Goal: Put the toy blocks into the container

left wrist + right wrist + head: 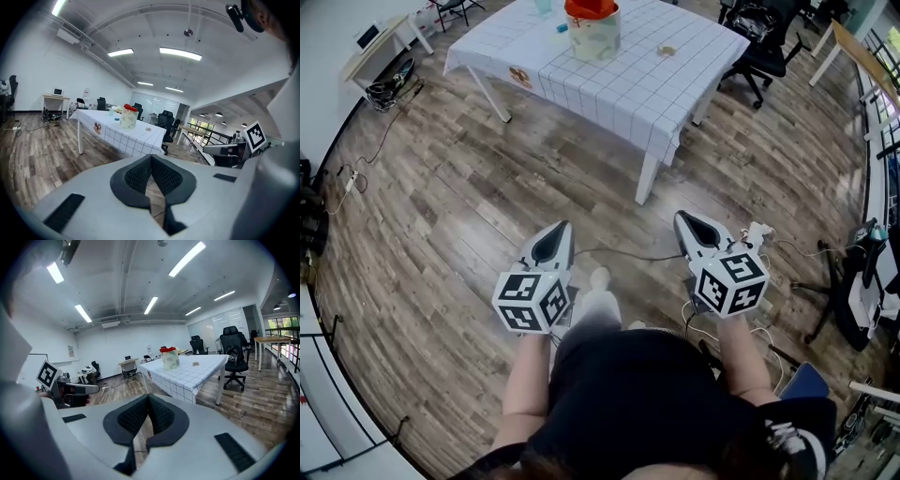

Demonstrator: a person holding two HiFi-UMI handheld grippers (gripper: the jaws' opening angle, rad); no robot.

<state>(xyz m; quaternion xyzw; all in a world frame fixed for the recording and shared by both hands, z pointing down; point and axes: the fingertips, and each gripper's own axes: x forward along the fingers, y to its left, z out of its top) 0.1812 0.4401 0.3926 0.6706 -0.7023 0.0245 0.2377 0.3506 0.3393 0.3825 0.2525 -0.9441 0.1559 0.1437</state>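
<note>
Looks not yet started, judging by positions. Lower part of head view: left gripper (555, 239) and right gripper (692, 228) side by side over wood floor (469, 206). Both clamped fully shut, pads meeting, nothing between them in either gripper view. No block carried. Well apart from table (675, 94) at top centre. On its checked cloth: pale container (592, 37) with something red-orange at its mouth, contents unclear. Just left of it a small blue toy block (562, 27); off to the right a small tan piece (667, 50), possibly another block. Left to do: reach table, pick up loose blocks, drop into container.
</note>
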